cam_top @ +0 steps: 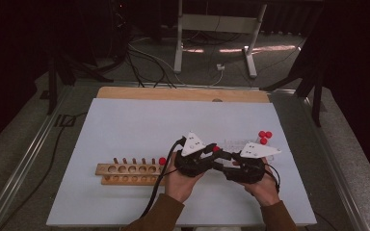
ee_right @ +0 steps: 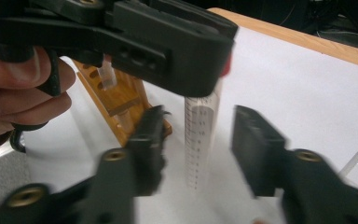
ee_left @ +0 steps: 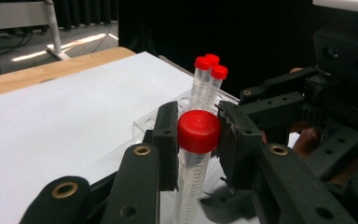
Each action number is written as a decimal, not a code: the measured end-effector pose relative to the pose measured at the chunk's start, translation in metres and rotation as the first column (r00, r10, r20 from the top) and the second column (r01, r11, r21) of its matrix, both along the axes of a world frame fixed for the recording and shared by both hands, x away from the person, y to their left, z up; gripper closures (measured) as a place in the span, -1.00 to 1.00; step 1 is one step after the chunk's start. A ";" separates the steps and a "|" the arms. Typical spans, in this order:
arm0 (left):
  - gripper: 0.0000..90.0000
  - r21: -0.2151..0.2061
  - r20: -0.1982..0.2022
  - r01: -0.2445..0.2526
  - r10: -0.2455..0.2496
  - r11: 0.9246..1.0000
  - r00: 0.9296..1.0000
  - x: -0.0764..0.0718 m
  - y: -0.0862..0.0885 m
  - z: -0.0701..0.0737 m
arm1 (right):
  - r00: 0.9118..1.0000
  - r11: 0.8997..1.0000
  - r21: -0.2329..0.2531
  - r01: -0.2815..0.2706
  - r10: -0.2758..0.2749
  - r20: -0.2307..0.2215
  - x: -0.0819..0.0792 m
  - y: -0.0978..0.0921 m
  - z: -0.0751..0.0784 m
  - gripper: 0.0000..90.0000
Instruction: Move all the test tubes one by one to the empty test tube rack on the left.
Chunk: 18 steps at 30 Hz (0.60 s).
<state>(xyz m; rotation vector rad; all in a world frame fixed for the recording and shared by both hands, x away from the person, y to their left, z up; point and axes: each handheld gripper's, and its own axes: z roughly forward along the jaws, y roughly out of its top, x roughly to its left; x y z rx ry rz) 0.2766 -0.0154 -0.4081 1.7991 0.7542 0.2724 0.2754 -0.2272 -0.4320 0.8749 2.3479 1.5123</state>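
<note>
The left hand-held gripper point(ee_left: 196, 140) is clamped on a red-capped tube point(ee_left: 198, 133) just under its cap, the tube hanging upright with its long axis vertical, bottom end toward the tabletop point(cam_top: 139, 125). In the right gripper view that same tube's clear graduated body point(ee_right: 199, 140) stands at about twelve o'clock from the right hand-held gripper point(ee_right: 200, 149), right between its two jaws, which stand wide apart and touch nothing. So the right one is the nearer free gripper, and I'd say closing on the body is what comes next.

From the high view both meet mid-table, tube cap point(cam_top: 216, 148) between them. The wooden rack point(cam_top: 130, 173) lies at nine o'clock from them, the clear rack with three more tubes point(cam_top: 265, 137) at about two o'clock.
</note>
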 end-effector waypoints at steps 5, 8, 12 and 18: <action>0.59 -0.010 0.003 -0.017 0.017 1.000 1.000 0.001 0.006 0.003 | 1.000 0.999 0.033 0.027 -0.027 -0.005 0.003 -0.004 -0.001 -0.48; 0.59 -0.022 0.003 -0.026 0.026 0.999 1.000 0.001 0.010 0.005 | 0.998 0.997 0.045 0.058 -0.058 -0.001 0.004 -0.008 -0.001 -0.67; 0.59 -0.035 0.005 -0.033 0.033 0.999 0.999 0.002 0.015 0.008 | 0.994 0.993 0.048 0.108 -0.109 0.007 0.005 -0.015 -0.001 -0.95; 0.59 -0.045 0.008 -0.043 0.044 0.998 0.999 0.002 0.024 0.013 | 0.993 0.991 0.061 0.119 -0.119 0.010 0.006 -0.025 -0.001 -1.00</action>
